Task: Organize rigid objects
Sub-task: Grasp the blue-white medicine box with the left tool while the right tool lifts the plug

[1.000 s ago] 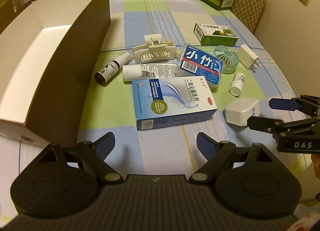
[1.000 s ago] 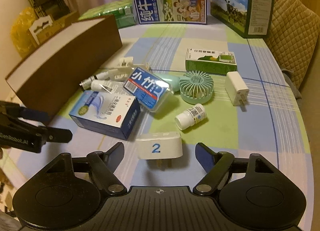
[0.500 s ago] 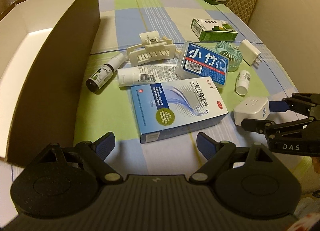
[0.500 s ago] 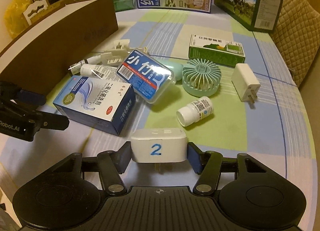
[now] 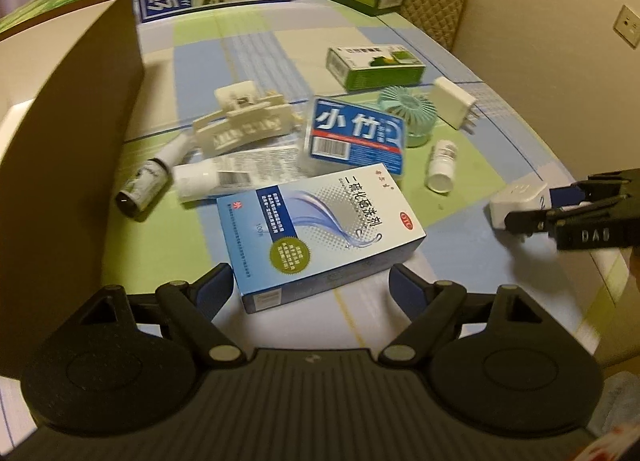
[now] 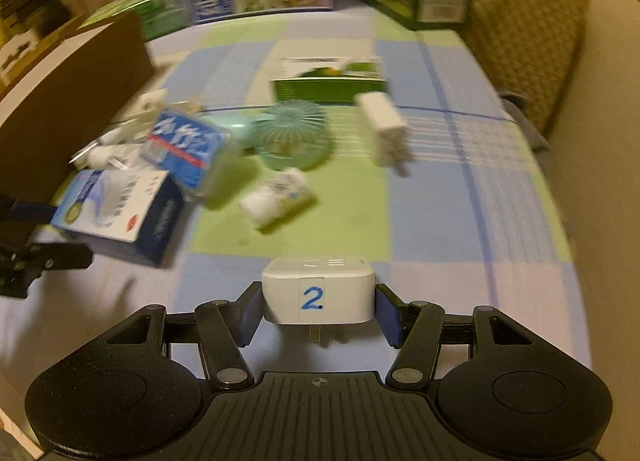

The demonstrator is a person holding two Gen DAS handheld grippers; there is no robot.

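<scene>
My right gripper [image 6: 319, 309] is shut on a white plug adapter [image 6: 318, 293] marked "2", its prongs hanging just above the checked tablecloth. In the left wrist view that adapter [image 5: 516, 201] sits at the right edge between the right gripper's fingers [image 5: 524, 221]. My left gripper [image 5: 310, 285] points down at a blue and white medicine box [image 5: 320, 229]. Its jaws are closing, with the box's near end between the fingertips and the pads clear of it. An open cardboard box [image 5: 60, 141] stands on the left.
Beyond the medicine box lie a dark bottle [image 5: 144, 185], a white tube [image 5: 224, 177], a cream hair clip [image 5: 244, 125], a blue pack [image 5: 356, 137], a green fan [image 5: 408, 109], a white charger [image 5: 454, 101], a small white bottle [image 5: 440, 165] and a green carton [image 5: 376, 65]. Large cartons line the far edge.
The right gripper closed on the numbered adapter and has raised it off the cloth. The left gripper came closer to the blue medicine box and its fingers narrowed slightly.
</scene>
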